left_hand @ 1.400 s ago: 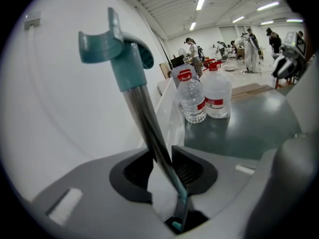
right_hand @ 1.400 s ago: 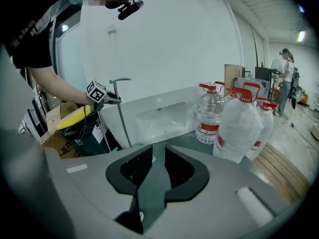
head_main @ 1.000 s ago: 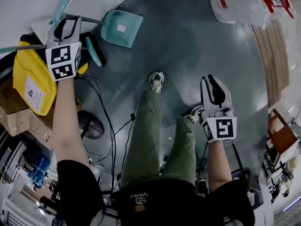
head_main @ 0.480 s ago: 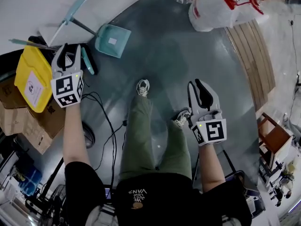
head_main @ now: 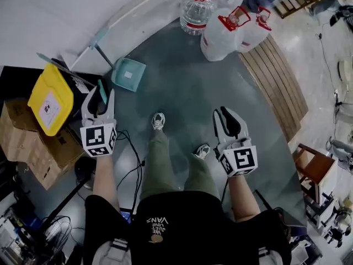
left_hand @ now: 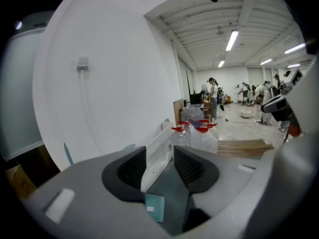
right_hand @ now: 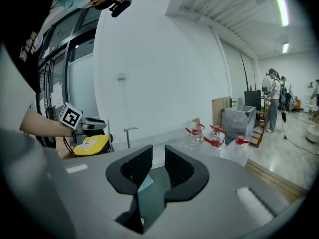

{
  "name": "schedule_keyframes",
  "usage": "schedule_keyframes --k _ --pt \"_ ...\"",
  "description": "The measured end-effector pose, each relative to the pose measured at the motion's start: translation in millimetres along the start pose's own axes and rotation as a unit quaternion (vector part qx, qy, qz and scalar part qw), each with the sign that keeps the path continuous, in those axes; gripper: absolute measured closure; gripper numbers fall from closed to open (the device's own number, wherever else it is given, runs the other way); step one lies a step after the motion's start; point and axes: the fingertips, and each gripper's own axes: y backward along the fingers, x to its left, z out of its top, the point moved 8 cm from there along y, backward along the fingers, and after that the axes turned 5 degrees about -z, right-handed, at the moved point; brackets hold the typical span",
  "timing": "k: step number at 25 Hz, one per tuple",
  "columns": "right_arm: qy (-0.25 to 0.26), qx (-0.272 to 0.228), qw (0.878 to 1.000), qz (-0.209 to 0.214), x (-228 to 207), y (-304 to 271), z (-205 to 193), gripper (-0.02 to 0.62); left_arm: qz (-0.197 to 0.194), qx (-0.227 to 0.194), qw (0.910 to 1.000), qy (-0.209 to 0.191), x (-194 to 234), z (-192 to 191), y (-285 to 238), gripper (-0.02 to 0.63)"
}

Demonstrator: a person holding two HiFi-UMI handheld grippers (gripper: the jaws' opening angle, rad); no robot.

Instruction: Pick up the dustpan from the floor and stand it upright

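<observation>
The teal dustpan [head_main: 128, 74] rests with its pan on the dark floor by the white wall, and its long handle [head_main: 100, 39] rises toward the wall. My left gripper [head_main: 100, 97] hangs open and empty in the air, nearer to me than the pan and to its left. In the left gripper view the pan [left_hand: 154, 207] shows far below, through the gap of the left gripper [left_hand: 159, 166]. My right gripper [head_main: 228, 120] is held above the floor at the right, jaws narrowly apart with nothing between them. The right gripper [right_hand: 158, 166] looks toward the wall.
Water bottles with red caps [head_main: 220, 32] stand at the back by a wooden pallet [head_main: 276, 76]. A yellow lid [head_main: 51, 101] and cardboard boxes [head_main: 33, 142] lie at the left, with a teal brush [head_main: 101, 90] and cables [head_main: 132, 164] nearby. My feet [head_main: 158, 120] stand mid-floor.
Both grippers have risen and drawn back toward me. The left one has left the dustpan's handle area. The head view now takes in more floor, with the dustpan farther away.
</observation>
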Motion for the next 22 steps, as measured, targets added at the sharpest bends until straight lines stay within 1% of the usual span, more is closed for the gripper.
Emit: schedule_keyframes --k 5,8,10,11,13,15,18,22 --pt "-0.004 -0.031 1.000 0.000 -3.3 47.3 28.0 0.518 -0.020 -0.044 0.9986 0.021 -47.6 49.4 39.7 0.419" --pt "-0.004 -0.051 0.999 -0.003 -3.3 71.5 37.7 0.518 -0.034 -0.077 0.9953 0.049 -70.0 69.4 52.8 0.419" --pt "-0.004 -0.058 0.998 -0.005 -3.9 88.6 41.3 0.569 -0.045 -0.094 0.9924 0.066 -85.5 79.3 59.3 0.420" --pt "-0.004 -0.061 0.998 -0.004 -4.8 97.3 43.0 0.577 -0.052 -0.099 0.9912 0.071 -94.0 84.7 62.4 0.420" --pt "-0.006 -0.068 0.998 -0.005 -8.3 113.9 46.1 0.577 -0.072 -0.109 0.9890 0.070 -113.8 96.7 67.2 0.444" --pt "-0.010 -0.074 0.997 -0.010 -13.9 129.6 48.1 0.577 -0.098 -0.118 0.9862 0.061 -137.0 108.0 70.4 0.468" --pt "-0.017 -0.086 0.996 -0.020 -24.5 150.9 49.6 0.591 -0.139 -0.128 0.9808 0.047 -173.7 122.7 73.0 0.476" --pt "-0.018 -0.093 0.995 -0.031 -35.2 178.3 48.5 0.594 -0.186 -0.139 0.9720 0.037 -215.7 136.0 80.1 0.490"
